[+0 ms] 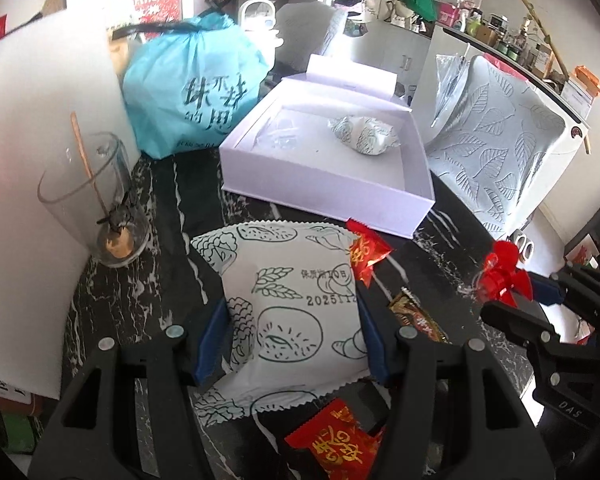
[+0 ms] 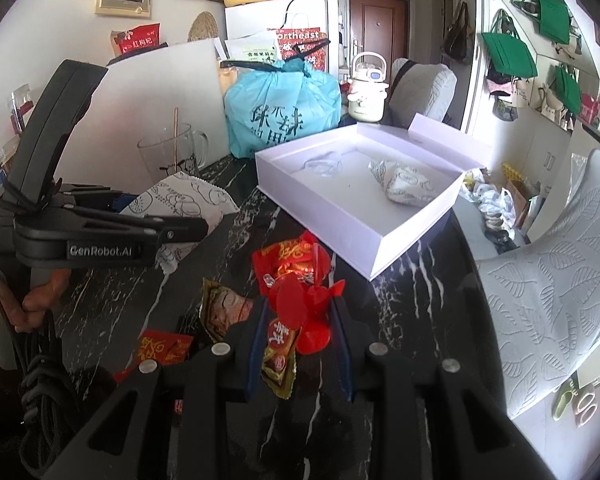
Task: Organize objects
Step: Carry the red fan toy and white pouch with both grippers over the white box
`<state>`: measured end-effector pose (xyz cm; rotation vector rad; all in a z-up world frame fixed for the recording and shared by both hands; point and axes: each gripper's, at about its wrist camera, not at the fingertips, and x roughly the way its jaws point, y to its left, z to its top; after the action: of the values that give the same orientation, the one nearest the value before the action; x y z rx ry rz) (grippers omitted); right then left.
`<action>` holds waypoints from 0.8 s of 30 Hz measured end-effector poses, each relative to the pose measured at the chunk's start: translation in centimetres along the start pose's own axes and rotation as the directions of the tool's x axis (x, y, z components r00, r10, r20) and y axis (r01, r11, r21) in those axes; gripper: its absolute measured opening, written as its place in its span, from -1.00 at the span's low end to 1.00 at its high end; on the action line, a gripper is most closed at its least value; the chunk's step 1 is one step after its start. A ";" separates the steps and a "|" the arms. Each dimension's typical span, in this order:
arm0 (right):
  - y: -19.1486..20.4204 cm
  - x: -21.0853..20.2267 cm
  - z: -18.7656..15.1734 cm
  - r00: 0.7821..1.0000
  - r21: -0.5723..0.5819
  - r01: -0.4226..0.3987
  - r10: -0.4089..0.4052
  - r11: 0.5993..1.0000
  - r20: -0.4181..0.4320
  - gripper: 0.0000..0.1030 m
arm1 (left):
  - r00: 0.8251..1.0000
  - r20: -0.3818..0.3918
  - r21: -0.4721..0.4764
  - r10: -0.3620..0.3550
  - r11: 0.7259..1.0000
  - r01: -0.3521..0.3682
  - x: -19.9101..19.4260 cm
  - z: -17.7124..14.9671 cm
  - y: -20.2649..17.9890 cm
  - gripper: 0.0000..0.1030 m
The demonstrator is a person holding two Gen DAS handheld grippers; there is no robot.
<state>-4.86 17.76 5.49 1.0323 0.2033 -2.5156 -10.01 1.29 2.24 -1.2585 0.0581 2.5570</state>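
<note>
Left wrist view: left gripper [image 1: 294, 316] clamps the white printed snack packet [image 1: 288, 300] by its side edges, held just above the dark marble table [image 1: 172, 196]. Right gripper [image 2: 300, 320] is pinched tight on a red twist-wrapped candy [image 2: 304, 304].

The open white box [image 1: 324, 188] sits at the far middle of the table. It holds one matching white printed packet [image 1: 364, 134] and a clear wrapper [image 1: 276, 136], so judging by that, sorting has started but is nowhere near done.

Still loose on the table: a red candy packet [image 2: 288, 258] near the box's front corner, a brown-gold wrapped sweet [image 2: 220, 308], and a red packet [image 2: 162, 350] nearest the camera. Likely next: both held items go into the box, then the loose ones.
</note>
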 end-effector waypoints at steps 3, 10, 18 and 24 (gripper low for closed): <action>-0.2 -0.4 0.7 1.000 0.000 0.005 -0.005 1.000 0.019 -0.41 | 1.000 0.014 0.020 -0.005 1.000 0.004 -0.3 0.5 -0.6 0.11; -1.1 -0.6 2.5 0.999 0.000 0.026 -0.026 1.000 0.044 -0.41 | 0.999 0.037 0.059 -0.015 0.998 0.013 -0.5 2.1 -2.0 0.11; -2.6 -0.5 4.8 0.996 -0.006 0.048 -0.047 0.999 0.070 -0.41 | 0.998 0.038 0.083 -0.042 0.996 0.039 0.5 4.2 -2.8 0.11; -4.0 0.3 6.7 0.995 0.003 0.060 -0.060 0.998 0.084 -0.41 | 0.997 0.050 0.112 -0.057 0.992 0.051 1.4 6.2 -3.3 0.11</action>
<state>-11.06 19.42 10.05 0.9320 0.2124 -2.6073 -14.69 5.75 5.30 -1.1355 0.1509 2.5023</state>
